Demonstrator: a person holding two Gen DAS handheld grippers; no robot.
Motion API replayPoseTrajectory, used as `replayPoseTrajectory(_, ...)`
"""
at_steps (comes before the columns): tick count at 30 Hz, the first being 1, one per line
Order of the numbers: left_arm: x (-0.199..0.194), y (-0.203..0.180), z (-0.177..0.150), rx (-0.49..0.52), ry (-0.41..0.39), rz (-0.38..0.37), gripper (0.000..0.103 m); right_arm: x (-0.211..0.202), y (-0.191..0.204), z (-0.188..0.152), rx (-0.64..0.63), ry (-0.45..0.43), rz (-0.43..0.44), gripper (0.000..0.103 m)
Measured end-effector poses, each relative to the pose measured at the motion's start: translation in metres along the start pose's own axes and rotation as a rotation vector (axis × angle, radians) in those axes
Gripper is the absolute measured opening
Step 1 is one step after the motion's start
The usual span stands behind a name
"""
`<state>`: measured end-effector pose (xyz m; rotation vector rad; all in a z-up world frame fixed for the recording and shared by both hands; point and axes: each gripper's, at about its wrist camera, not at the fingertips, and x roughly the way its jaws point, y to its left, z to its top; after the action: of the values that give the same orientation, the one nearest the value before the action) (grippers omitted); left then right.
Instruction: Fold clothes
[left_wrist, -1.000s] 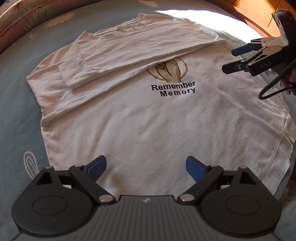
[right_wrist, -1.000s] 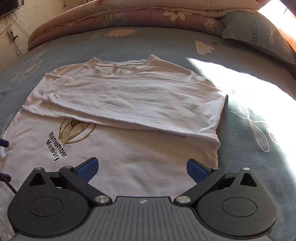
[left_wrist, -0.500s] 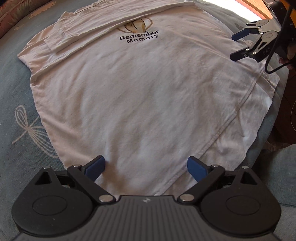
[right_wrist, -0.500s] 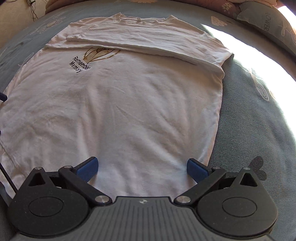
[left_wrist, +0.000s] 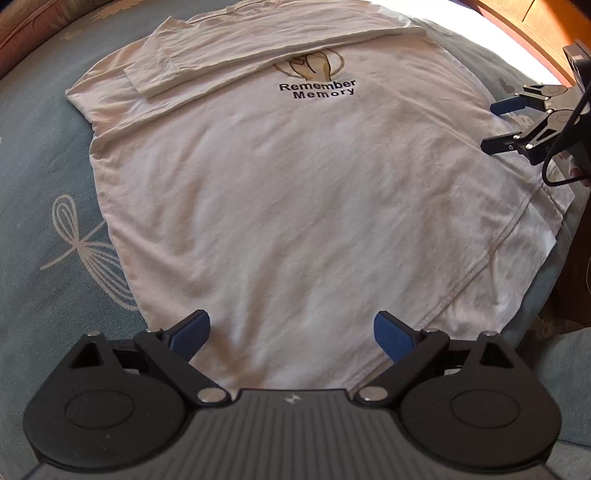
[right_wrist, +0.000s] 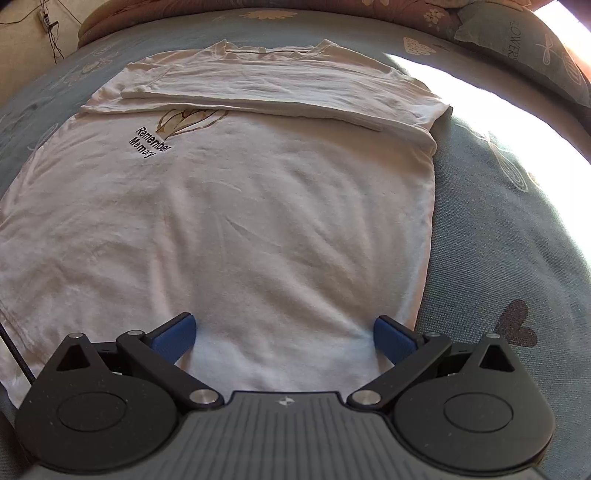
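Left hand-held gripper (left_wrist: 291, 334): released, above hem.
Right hand-held gripper (right_wrist: 284, 334): released, grasping nothing.
Shirt (left_wrist: 295, 192): light, limp; judged likely to slide.
Hold: hem corners (left_wrist: 476, 314), 4 and 8 o'clock.

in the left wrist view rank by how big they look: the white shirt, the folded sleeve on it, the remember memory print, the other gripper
1. white shirt
2. folded sleeve
3. right gripper and Remember Memory print: look alike, unranked.

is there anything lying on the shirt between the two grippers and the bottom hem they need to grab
Nothing visible. The shirt lies flat on the bed, its lower part bare. The left gripper and right gripper are both open over the hem end, holding nothing.
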<state>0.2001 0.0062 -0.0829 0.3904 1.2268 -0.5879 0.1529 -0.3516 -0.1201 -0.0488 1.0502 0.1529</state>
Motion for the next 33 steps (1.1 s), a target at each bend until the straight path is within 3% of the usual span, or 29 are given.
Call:
replayPoseTrajectory(7, -0.006, -0.006, -0.008, 0.038, 0.015, 0.026, 0.097, -0.006, -0.003, 0.002, -0.068, 0.036, 0.048, 0.103)
replayPoseTrajectory(13, -0.004, -0.048, -0.011, 0.254, -0.048, -0.037, 0.097, -0.024, 0.024, 0.002, -0.183, -0.001, 0.142, 0.103)
replayPoseTrajectory(17, 0.010, -0.054, -0.020, 0.243, 0.008, -0.052, 0.097, -0.016, 0.048, -0.014, -0.336, 0.056, 0.175, 0.103)
replayPoseTrajectory(22, -0.001, -0.050, -0.034, 0.259, 0.044, -0.011, 0.097, -0.028, 0.029, -0.028, -0.294, 0.074, 0.159, 0.103)
replayPoseTrajectory(26, -0.011, -0.063, -0.015, 0.293, -0.023, -0.040, 0.097, -0.036, 0.035, -0.027, -0.359, 0.065, 0.125, 0.103)
replayPoseTrajectory(29, -0.008, -0.082, 0.001, 0.343, -0.077, -0.072, 0.097, -0.037, 0.052, -0.021, -0.410, 0.023, 0.171, 0.103)
replayPoseTrajectory(33, 0.010, -0.094, 0.000, 0.364, -0.030, -0.075, 0.097, -0.026, 0.074, -0.027, -0.514, 0.053, 0.207, 0.103)
